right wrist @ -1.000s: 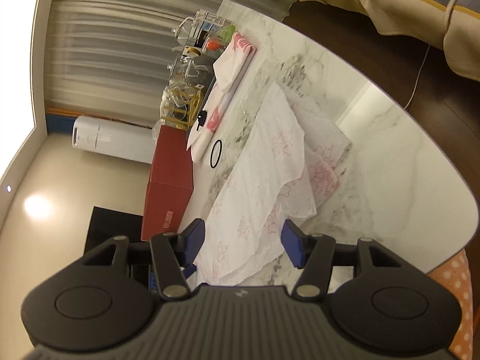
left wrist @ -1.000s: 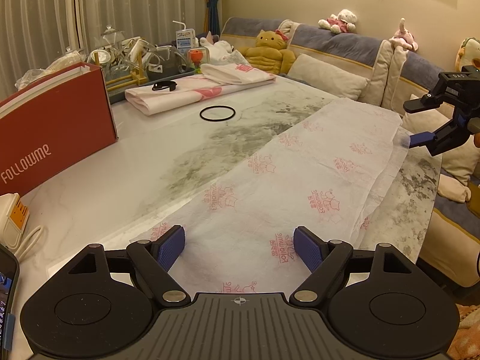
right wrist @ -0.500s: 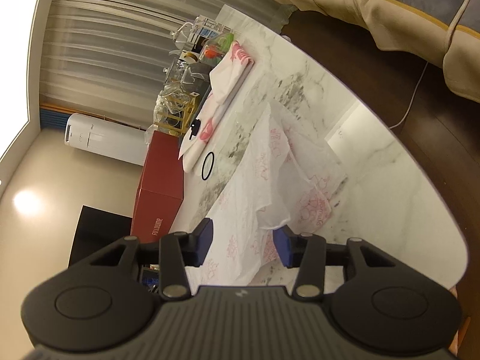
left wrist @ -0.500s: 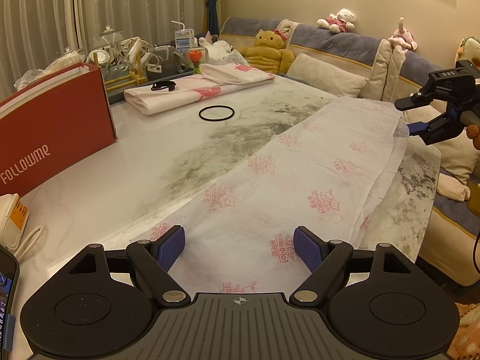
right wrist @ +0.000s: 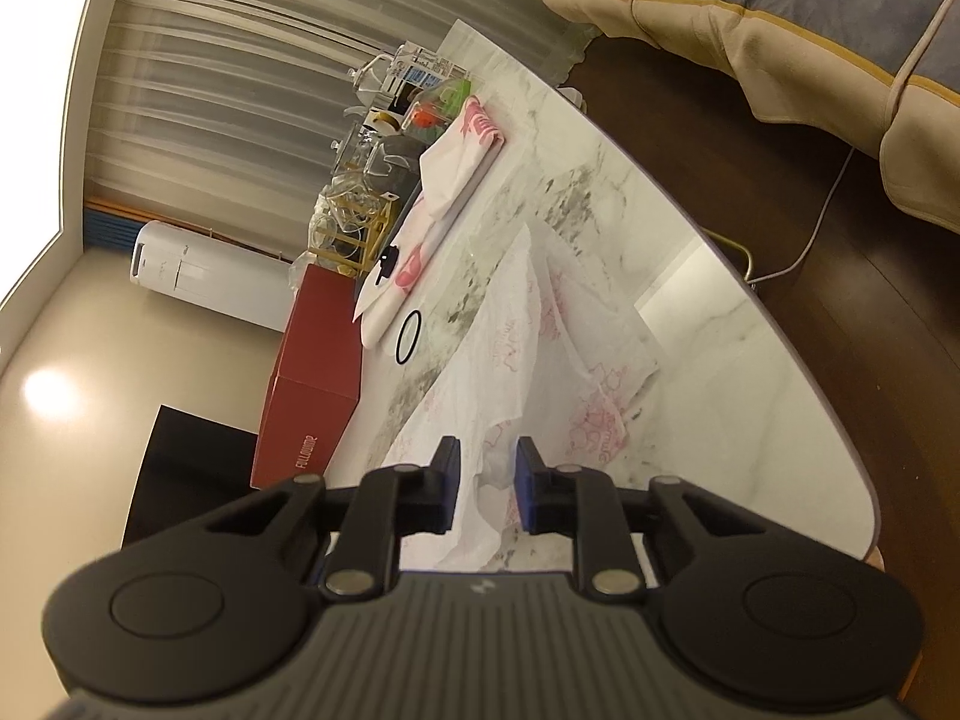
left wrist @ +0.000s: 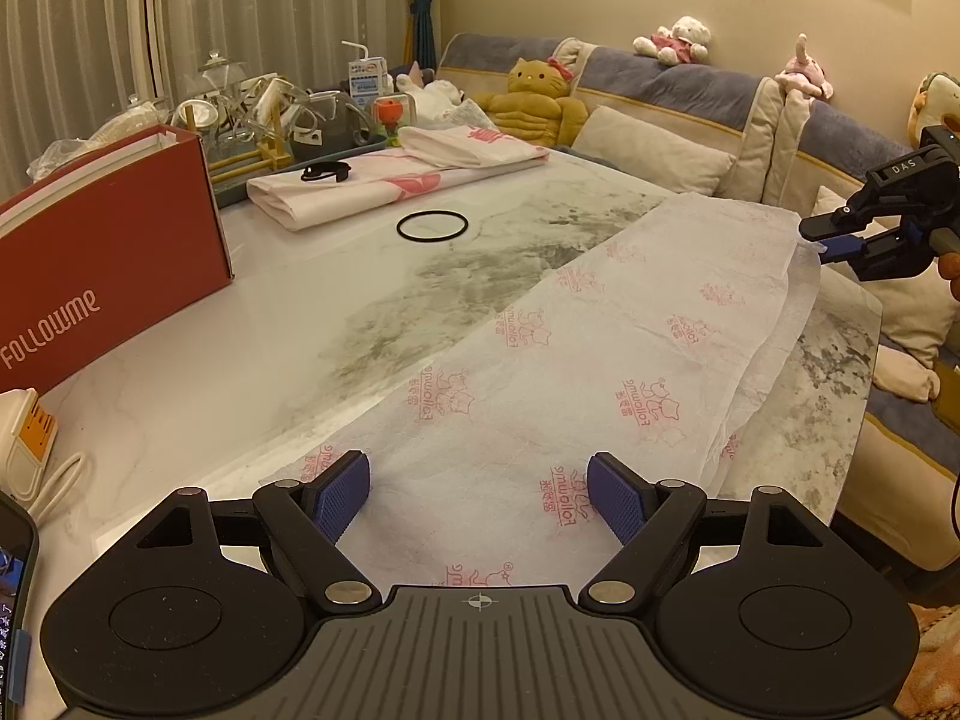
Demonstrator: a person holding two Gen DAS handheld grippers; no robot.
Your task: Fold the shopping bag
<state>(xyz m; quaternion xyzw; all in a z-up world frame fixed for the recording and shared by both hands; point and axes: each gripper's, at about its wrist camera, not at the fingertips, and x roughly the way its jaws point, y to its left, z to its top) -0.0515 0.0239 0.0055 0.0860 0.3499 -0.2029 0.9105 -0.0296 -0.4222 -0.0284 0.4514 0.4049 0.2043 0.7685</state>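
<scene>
While one shopping bag (left wrist: pixel 600 348) lies flat, left gripper (left wrist: pixel 480 495) gapes empty; right gripper (right wrist: pixel 487 483) closing, seemingly pinching its corner; two folded bags (left wrist: pixel 384 183) behind.

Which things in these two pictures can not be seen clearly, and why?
- Phone: cut by left wrist view's edge.
- Near end of shopping bag: hidden under the left gripper.
- Right gripper, jaws closing around the bag: pad contact unclear.
</scene>
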